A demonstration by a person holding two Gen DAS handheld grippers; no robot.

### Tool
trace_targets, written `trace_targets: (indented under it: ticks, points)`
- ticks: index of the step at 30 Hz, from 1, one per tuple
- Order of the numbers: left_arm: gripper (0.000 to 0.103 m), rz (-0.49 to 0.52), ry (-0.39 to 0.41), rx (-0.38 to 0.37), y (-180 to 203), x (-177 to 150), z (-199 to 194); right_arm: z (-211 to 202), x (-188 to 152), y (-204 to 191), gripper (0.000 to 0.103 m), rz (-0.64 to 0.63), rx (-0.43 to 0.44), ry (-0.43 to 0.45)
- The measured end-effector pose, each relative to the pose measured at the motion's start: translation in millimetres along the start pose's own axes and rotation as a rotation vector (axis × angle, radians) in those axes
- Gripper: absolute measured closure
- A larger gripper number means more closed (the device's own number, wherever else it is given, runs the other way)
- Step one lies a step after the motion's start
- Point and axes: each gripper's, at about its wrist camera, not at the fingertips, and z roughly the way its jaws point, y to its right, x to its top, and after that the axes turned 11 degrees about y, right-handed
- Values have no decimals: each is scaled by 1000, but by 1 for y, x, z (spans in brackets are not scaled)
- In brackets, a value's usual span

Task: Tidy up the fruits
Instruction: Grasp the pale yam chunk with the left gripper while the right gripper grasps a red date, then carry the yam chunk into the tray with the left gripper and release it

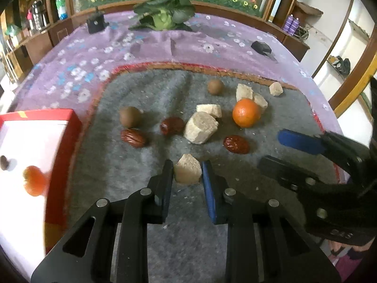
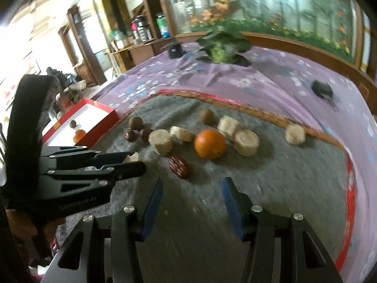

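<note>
Several fruits and pale chunks lie spread on the grey felt mat (image 1: 146, 89), which sits on a purple flowered cloth (image 1: 99, 54). The left gripper (image 1: 187, 173) is closed narrow on one pale chunk (image 1: 187, 172); both pads touch its sides, and the chunk rests on the mat. The right gripper (image 2: 192, 189) stands with its jaws apart and nothing is between them; only bare mat is under it.

Just beyond the held chunk lie a red date (image 1: 236, 144) and a bigger pale chunk (image 1: 200, 127). An orange (image 1: 246, 112) sits further back, touching another pale piece (image 1: 260, 101). Two more red dates (image 1: 133, 138) and a brown round fruit (image 1: 130, 116) are on the left part of the mat, and a second brown fruit (image 1: 215, 86) is near the far edge.

A red box (image 1: 63, 146) with a white inside stands at the left border of the mat; a small orange fruit (image 1: 34, 181) and one dark small fruit (image 1: 4, 162) are in it, both blurred. At the far side of the cloth are a green leafy plant (image 1: 162, 14), a black block (image 1: 95, 23) and a dark small object (image 1: 261, 47).
</note>
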Motion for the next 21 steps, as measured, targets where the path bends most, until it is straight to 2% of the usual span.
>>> trace_targets:
  ticks: [4,5,8,15,21]
  points:
    - [79,-10,26,23,-10,2,-14,23,7,-6,52,-38,8,-17]
    - [79,-12,29,28,-13,3,-18,28,7,-7,55,-46,4,-28]
    - [79,-28,39,44,-21,3,-24,42,1,-12,80,-91,-30,-84]
    - [79,-67,65,84,-35,1,-36,19,0,-18,81,-70,-36,-63]
    - [79,-76,96,119,-48,-1,-53,3,12,-38,81,-15,55,-18]
